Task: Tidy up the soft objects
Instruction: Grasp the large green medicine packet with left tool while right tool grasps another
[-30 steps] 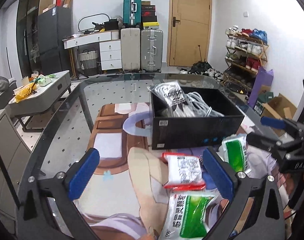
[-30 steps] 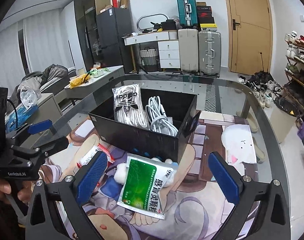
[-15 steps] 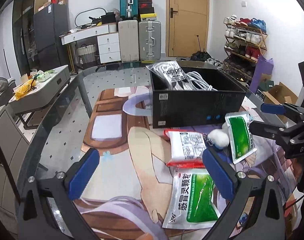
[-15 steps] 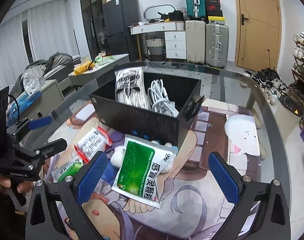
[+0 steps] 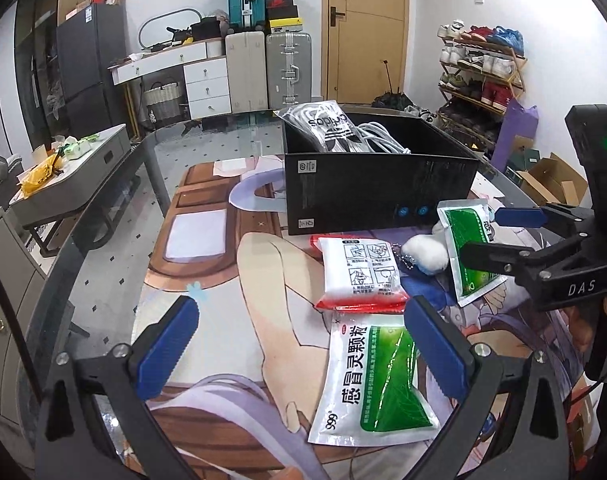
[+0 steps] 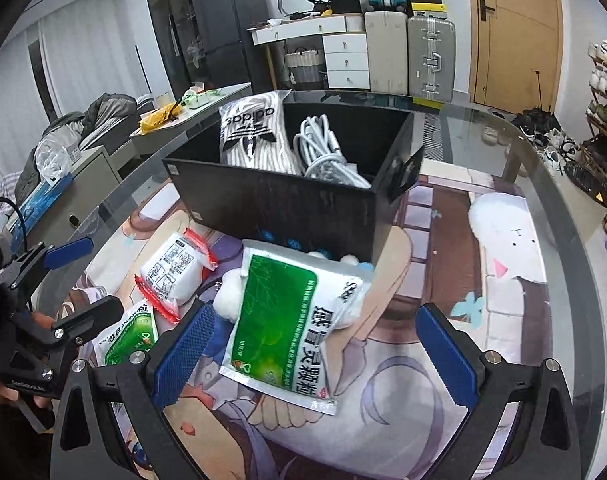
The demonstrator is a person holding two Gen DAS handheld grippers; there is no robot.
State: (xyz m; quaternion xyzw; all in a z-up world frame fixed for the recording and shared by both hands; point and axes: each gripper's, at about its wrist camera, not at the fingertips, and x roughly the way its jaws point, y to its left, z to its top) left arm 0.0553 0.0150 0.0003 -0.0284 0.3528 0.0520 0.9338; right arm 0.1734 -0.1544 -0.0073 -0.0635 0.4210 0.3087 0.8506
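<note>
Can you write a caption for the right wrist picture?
Open right gripper nears green sachet before black box.

Glass table point(image 5: 103, 248) w/ printed mat point(image 5: 231, 280), on mat: black box point(image 5: 379, 196), 2 green pouches point(image 5: 377, 380), red-edged packet point(image 5: 359, 272), cotton ball point(image 5: 425, 254).
</note>
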